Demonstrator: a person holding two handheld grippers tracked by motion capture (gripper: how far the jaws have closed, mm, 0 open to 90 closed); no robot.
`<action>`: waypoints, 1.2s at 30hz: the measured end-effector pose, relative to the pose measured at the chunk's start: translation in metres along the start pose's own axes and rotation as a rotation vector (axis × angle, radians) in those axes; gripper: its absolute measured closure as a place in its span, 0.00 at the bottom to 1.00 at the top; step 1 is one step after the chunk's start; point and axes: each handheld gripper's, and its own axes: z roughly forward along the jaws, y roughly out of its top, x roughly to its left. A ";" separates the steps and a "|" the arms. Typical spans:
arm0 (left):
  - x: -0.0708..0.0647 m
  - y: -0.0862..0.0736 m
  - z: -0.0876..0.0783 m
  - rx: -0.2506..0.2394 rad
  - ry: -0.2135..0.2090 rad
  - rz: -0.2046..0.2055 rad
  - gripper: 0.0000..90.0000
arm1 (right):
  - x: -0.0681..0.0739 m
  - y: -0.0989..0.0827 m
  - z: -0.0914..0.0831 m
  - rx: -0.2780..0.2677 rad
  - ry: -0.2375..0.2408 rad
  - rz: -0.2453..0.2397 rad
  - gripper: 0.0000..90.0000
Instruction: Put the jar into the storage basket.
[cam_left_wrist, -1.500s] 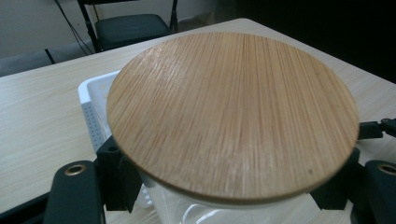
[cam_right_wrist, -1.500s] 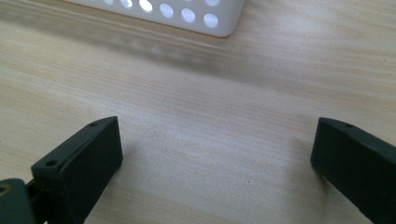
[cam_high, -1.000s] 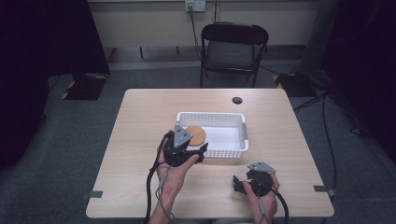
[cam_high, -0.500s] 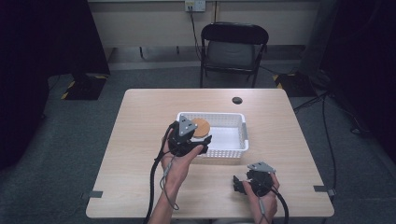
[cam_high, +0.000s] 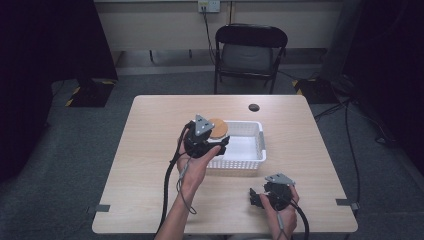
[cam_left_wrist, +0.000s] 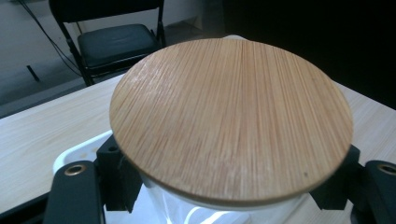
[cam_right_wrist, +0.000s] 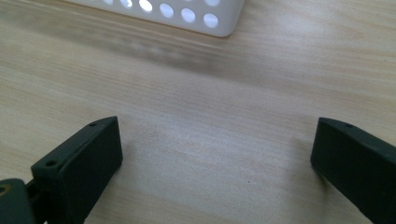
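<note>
The left hand-held gripper (cam_high: 212, 140) is clamped on a glass jar with a round wooden lid (cam_left_wrist: 231, 121), holding it above the near left corner of the white basket (cam_high: 250, 160) on the desk (cam_high: 150, 150). The right hand-held gripper (cam_high: 260, 196) rests on the desk near the front edge, its 2 jaws spread wide with nothing between them. The jaws seem to pinch the jar just under the lid (glass is slick), so a tilt could let it slide out and knock the basket's rim. The lid may also sit loose and drop off.
</note>
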 end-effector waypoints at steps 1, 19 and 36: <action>0.000 0.001 0.002 0.002 0.004 0.004 0.30 | 0.000 0.000 0.000 0.000 0.000 0.000 0.01; 0.013 -0.001 0.040 0.023 0.047 0.021 0.30 | 0.000 0.000 0.000 -0.001 0.000 -0.001 0.01; 0.018 -0.021 0.065 0.054 0.059 0.005 0.30 | 0.000 0.000 0.000 0.000 0.000 -0.001 0.01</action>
